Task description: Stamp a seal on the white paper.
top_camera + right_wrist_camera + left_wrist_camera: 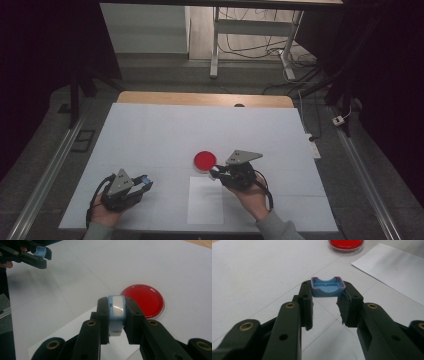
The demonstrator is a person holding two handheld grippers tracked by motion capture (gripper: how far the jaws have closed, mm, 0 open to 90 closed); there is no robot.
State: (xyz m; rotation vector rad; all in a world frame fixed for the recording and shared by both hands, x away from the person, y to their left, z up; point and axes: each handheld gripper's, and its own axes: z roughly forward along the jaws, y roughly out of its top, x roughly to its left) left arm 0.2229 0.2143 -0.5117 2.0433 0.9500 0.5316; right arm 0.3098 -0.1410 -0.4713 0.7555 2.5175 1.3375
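My left gripper (327, 291) is shut on a small blue cap (327, 286) with reddish edges, held across its tips above the table. In the high view that gripper (145, 182) hovers at the front left, the blue cap (144, 178) at its tip. My right gripper (116, 306) is shut on a light blue and white piece (117, 311), held upright just in front of a round red dish (144, 300). In the high view the right gripper (215, 173) sits just right of the red dish (205, 160).
A white paper sheet (205, 200) lies near the front edge, between the two hands. The white table cover (165, 130) stretches back to a wooden table edge (200, 98). The left gripper (42, 255) with the blue cap appears at upper left of the right gripper view.
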